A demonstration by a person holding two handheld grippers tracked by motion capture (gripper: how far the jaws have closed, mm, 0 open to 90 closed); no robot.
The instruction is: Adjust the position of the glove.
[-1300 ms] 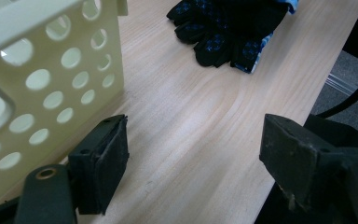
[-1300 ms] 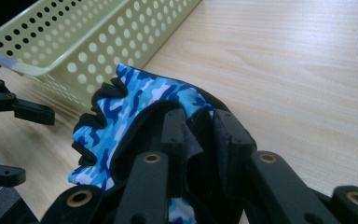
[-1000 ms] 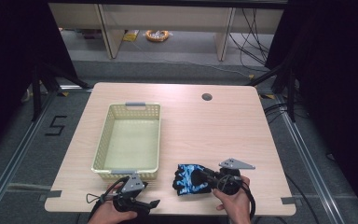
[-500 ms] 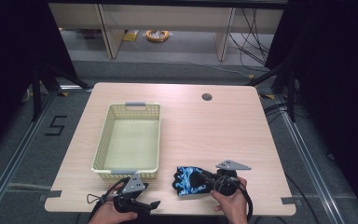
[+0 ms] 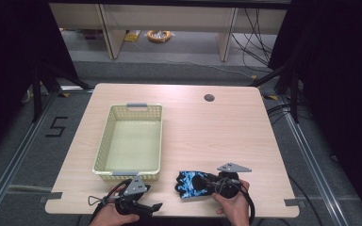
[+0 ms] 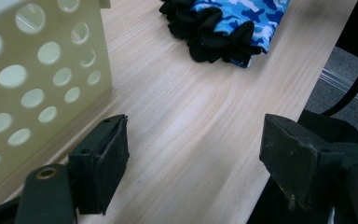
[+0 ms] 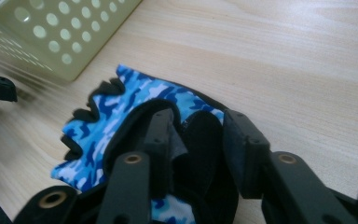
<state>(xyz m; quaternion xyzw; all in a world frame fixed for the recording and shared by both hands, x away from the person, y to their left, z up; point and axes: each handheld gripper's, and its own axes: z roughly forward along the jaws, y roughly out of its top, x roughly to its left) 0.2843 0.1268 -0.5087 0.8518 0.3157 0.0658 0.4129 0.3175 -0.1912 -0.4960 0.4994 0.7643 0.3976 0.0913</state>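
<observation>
Pale wood table (image 5: pixel 217 127), grey floor (image 5: pixel 188 66), dark surroundings.

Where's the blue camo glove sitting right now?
In the high view the blue camo glove lies on the table near its front edge, just right of the yellow basket, with the right gripper at its cuff.

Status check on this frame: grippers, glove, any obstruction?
Left gripper open, idle by basket. Right gripper jaws just opening, straddling glove cuff. Nothing in the way.
</observation>
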